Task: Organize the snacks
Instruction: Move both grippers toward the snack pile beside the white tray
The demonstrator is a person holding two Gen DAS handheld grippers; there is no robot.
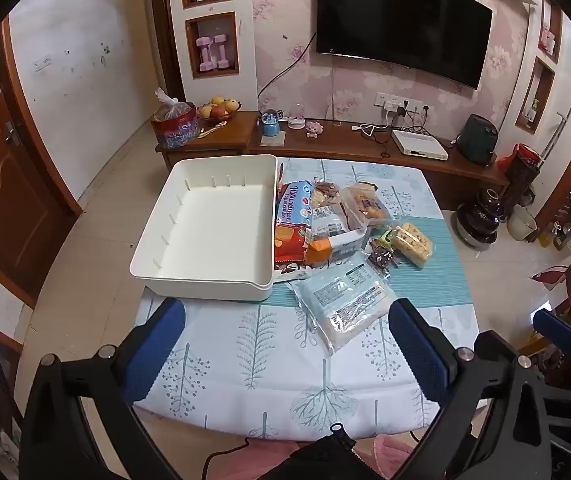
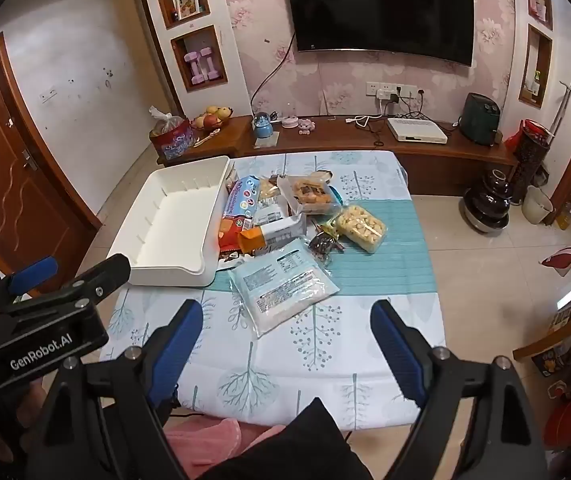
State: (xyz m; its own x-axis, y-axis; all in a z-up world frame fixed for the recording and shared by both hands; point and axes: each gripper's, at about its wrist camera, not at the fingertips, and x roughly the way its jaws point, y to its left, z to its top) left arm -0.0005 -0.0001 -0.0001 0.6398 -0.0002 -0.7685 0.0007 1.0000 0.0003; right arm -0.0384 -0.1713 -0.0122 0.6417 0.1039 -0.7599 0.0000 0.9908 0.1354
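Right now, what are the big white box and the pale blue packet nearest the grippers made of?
The white box looks like hard plastic: smooth, matte, with moulded ribs along its inner walls and rounded corners. The pale blue packet looks like thin, soft plastic film: it is shiny, wrinkled and partly see-through, showing white contents inside.

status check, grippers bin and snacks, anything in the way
Left gripper and right gripper open, empty, above near table edge. Bin empty; snacks piled beside it. Nothing in the way.

A cloth-covered table (image 1: 245, 344) carries a teal mat (image 1: 433, 276), an empty white bin (image 1: 205, 224) — snack packets (image 1: 341, 304) piled beside it.
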